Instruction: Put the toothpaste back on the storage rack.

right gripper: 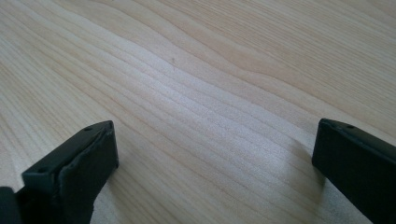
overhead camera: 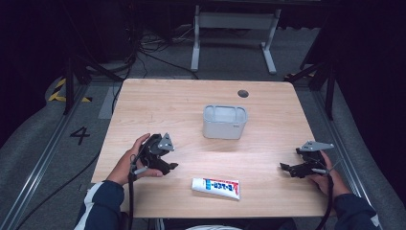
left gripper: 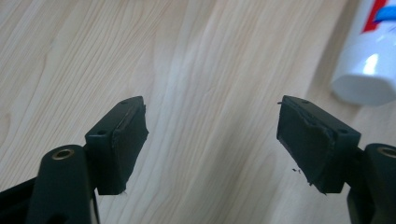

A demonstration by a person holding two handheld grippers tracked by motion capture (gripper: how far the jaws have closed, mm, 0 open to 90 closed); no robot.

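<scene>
A white toothpaste tube (overhead camera: 216,187) with red and blue print lies flat near the table's front edge, between both hands. Its white end (left gripper: 366,70) shows at the upper right of the left gripper view. My left gripper (overhead camera: 173,166) rests on the table left of the tube, open, with bare wood between its jaws (left gripper: 212,140). My right gripper (overhead camera: 284,167) rests at the table's right side, open as well, over bare wood (right gripper: 215,154). A grey rectangular container (overhead camera: 224,121) stands upright at the table's middle, beyond both grippers.
The wooden table (overhead camera: 158,105) has a dark round hole (overhead camera: 243,93) near its far edge. Beyond it stand a white table frame (overhead camera: 234,28) and loose cables (overhead camera: 143,48) on the grey floor. A floor mark reads 4 (overhead camera: 80,135).
</scene>
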